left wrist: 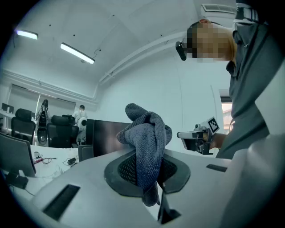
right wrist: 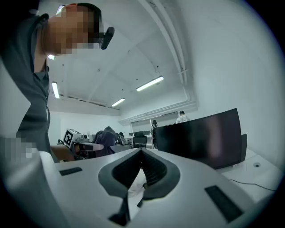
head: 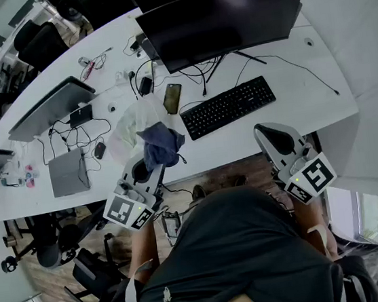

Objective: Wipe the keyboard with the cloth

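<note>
Grey-blue cloth (left wrist: 147, 138), probably soft and light, sits pinched by its bunched middle in the left tongs (left wrist: 149, 176); right tongs (right wrist: 141, 153) closed, empty; keyboard (head: 228, 106) lies ahead.

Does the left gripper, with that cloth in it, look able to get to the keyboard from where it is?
Probably yes. The left gripper, shut on the cloth, hangs by the desk's front edge, left of the keyboard; only bare desk seems to lie between them, and the phone sits farther back.
</note>
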### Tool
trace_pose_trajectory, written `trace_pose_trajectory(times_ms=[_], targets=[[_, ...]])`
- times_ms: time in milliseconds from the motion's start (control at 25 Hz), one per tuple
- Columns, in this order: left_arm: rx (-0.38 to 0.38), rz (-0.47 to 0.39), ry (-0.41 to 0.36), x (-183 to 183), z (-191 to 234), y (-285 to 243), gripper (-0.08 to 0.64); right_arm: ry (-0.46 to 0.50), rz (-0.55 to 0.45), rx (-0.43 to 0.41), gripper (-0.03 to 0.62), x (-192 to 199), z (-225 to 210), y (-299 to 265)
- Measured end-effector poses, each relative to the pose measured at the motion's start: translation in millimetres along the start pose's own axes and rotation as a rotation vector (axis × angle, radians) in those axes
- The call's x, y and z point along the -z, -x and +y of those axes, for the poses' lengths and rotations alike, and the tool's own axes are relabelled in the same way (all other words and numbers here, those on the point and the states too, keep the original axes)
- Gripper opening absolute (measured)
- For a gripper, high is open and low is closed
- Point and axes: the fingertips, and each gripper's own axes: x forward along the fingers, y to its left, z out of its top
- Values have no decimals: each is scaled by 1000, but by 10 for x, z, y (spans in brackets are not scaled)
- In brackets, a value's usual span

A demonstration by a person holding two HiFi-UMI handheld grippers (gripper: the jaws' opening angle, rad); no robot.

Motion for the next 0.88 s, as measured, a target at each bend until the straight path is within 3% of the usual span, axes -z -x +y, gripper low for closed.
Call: trace_pose_trajectory(times_ms=[200,520,680,880], targets=[[-17,28,44,150,-159,-339,31,-18,8,-6,8,178,-350,248],[-29,149,23,480,-72,-601,31,-99,-3,-18,9,403,-582,213],[-11,212,69,976,257,-764,31,-61,61,-4,9,434,-601,46],[8,338,165,1936,811,-1157,31,10,168,54,9,405,-573,-160]])
